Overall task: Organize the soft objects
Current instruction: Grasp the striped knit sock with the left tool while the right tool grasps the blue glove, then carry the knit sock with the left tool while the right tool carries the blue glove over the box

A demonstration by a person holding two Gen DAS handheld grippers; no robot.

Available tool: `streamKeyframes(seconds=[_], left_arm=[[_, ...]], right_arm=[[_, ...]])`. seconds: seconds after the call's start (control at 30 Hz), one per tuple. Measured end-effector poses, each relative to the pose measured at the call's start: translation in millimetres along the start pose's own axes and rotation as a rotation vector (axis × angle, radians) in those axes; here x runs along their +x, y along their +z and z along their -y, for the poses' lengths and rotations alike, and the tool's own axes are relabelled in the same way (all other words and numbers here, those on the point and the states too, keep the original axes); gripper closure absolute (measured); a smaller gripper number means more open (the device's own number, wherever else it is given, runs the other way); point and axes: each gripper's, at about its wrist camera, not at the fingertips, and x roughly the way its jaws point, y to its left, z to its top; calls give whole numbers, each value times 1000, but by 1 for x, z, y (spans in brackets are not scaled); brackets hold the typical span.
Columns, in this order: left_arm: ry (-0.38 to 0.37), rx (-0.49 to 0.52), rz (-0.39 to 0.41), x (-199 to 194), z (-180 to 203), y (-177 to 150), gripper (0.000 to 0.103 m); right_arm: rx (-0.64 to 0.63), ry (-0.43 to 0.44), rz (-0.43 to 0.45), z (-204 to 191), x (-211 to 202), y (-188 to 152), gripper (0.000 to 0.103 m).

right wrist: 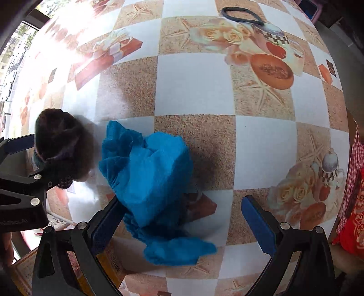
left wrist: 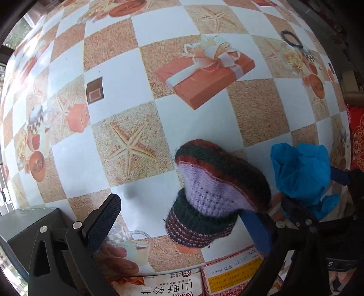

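A knitted slipper (left wrist: 213, 189), purple with dark green and red bands, lies on the patterned tablecloth (left wrist: 188, 123) between my left gripper's (left wrist: 182, 218) open fingers, leaning against the right finger (left wrist: 257, 232). In the right wrist view the slipper (right wrist: 61, 145) shows at far left by the left gripper. A crumpled blue shoe cover (right wrist: 150, 177) lies between my right gripper's (right wrist: 182, 218) open fingers, resting against the left finger (right wrist: 107, 225). The blue cover also shows in the left wrist view (left wrist: 300, 173).
A black hair band (right wrist: 241, 14) lies at the far side of the table. Printed boxes (left wrist: 227, 271) sit at the near edge under the left gripper. A red patterned cushion (right wrist: 352, 223) is beyond the right table edge.
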Motion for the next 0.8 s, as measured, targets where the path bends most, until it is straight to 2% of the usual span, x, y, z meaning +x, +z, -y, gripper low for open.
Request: streamKeyframes(seconds=[0.1, 0.33, 0.4, 0.5, 0.53, 0.57, 0.6, 0.63, 0.67, 0.73, 0.8], left_arm=[[12, 0, -14, 10, 2, -1, 0], [15, -29, -13, 4, 9, -4, 0], [14, -31, -28, 10, 2, -9, 0], [10, -34, -30, 14, 1, 6, 1], [10, -21, -21, 12, 2, 9, 5], [11, -2, -6, 8, 4, 9, 13], [13, 23, 8, 3, 9, 12, 20], [15, 47, 23, -1, 12, 14, 38], [21, 69, 34, -5, 15, 15, 58], [11, 77, 36, -10, 18, 19, 63], [-3, 58, 54, -16, 15, 21, 67]], right_arm=[[-43, -67, 19, -6, 2, 2, 0], [-17, -62, 49, -6, 5, 1, 0], [-26, -64, 32, -3, 6, 3, 0], [-40, -57, 27, -12, 5, 5, 0], [-60, -66, 34, -15, 4, 12, 5], [-87, -73, 45, -23, -2, 14, 8], [-116, -76, 58, -28, -3, 14, 16], [-140, -80, 71, -31, -6, 13, 26], [-159, -83, 82, -33, -9, 14, 32], [-176, -80, 98, -34, -15, 16, 61], [-156, -28, 90, -28, -20, 21, 74]])
